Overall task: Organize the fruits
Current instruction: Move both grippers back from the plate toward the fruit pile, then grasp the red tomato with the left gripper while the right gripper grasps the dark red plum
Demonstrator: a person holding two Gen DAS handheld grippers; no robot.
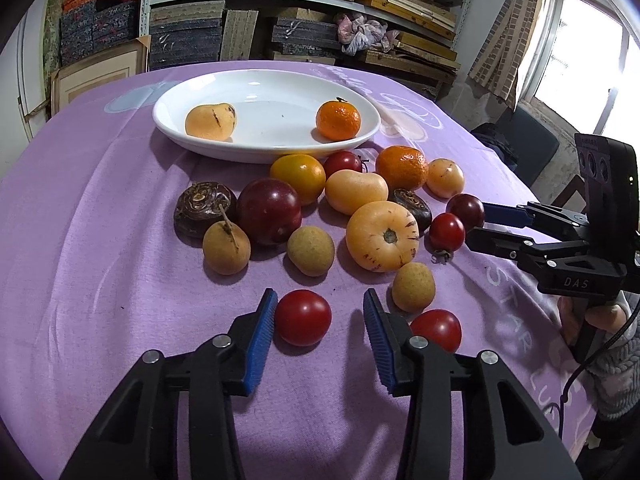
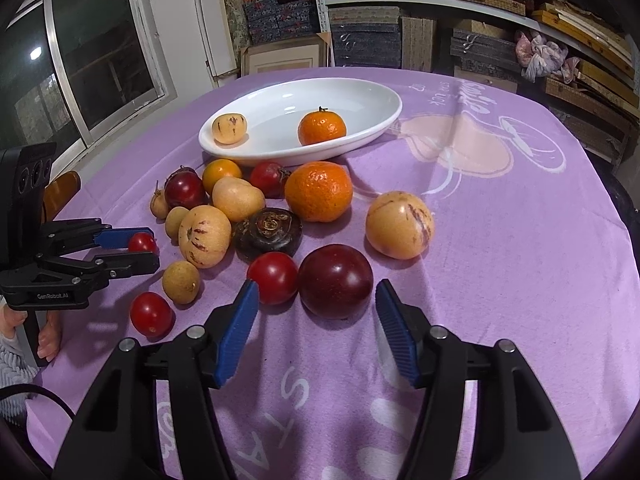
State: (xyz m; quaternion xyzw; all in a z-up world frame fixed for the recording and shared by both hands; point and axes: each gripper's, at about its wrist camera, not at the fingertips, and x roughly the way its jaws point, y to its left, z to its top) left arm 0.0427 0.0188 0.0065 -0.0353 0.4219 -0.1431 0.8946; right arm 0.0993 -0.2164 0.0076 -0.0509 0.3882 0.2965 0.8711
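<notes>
A white oval plate holds a yellow pepino melon and a tangerine. Several fruits lie in a heap in front of it on the purple cloth. My left gripper is open around a red cherry tomato, its left pad touching it. My right gripper is open, with a dark red plum and a cherry tomato between its fingertips.
The heap includes a large tangerine, pepino melons, water chestnuts, longans and more cherry tomatoes. Shelves of stacked boxes stand behind the table. A window is at the side.
</notes>
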